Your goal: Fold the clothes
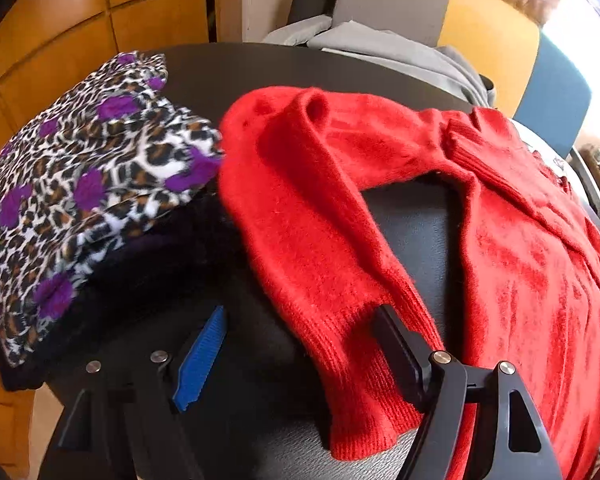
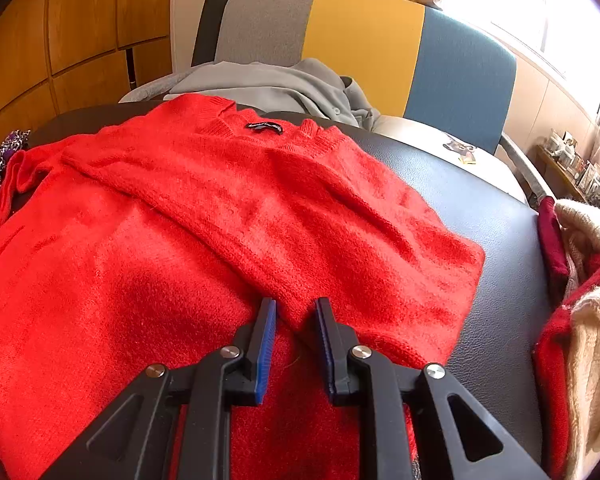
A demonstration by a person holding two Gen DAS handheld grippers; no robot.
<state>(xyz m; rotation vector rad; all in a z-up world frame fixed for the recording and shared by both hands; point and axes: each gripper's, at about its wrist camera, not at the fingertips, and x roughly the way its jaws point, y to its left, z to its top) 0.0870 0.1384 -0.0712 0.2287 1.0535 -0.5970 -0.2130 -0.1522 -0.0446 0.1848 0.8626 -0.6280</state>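
Observation:
A fuzzy red sweater [image 2: 180, 220] lies spread on the black padded table [image 2: 480, 200], with its collar and label at the far side. One side is folded over its middle. My right gripper [image 2: 295, 304] is shut on the near edge of that fold, with red knit bunched between the blue pads. In the left wrist view one red sleeve [image 1: 312, 220] runs toward me and its ribbed cuff [image 1: 364, 412] lies between the fingers of my left gripper [image 1: 300, 312]. That gripper is open wide. Its blue pad [image 1: 200, 360] stands clear of the cloth, while the other finger sits against the sleeve.
A folded leopard-print garment with purple spots [image 1: 80, 184] rests on dark clothing at the table's left. Grey clothes [image 2: 268, 84] lie on a grey, yellow and blue chair [image 2: 364, 40] behind the table. Cream and red knitwear [image 2: 584, 280] is piled at the right edge.

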